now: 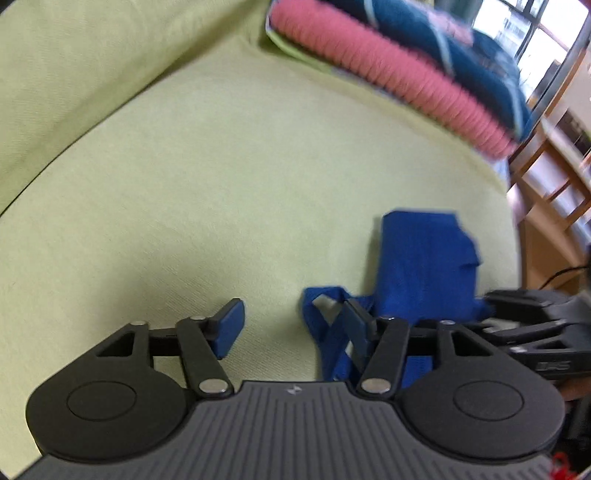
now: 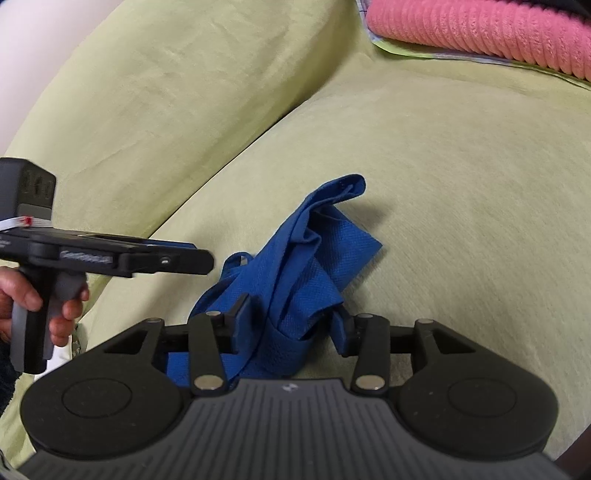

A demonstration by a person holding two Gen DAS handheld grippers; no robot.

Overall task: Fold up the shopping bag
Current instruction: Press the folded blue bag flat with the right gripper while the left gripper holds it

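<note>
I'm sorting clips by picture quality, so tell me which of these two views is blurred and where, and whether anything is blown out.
Left wrist view: motion blur smears the pink ribbed knit cushion and the crumpled blue non-woven shopping bag, and the window at top right is blown out white. Right wrist view: mostly sharp, the bag's weave is readable, only the black handheld left gripper at the left edge looks slightly soft. Both bend straight lines, fisheye style.

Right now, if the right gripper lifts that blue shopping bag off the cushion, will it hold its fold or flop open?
The blue shopping bag is bunched into soft creases, so it is probably floppy and would sag. Its woven-looking fabric seems thin and light. Loose handle loops would likely dangle and could snag the fingers.
</note>
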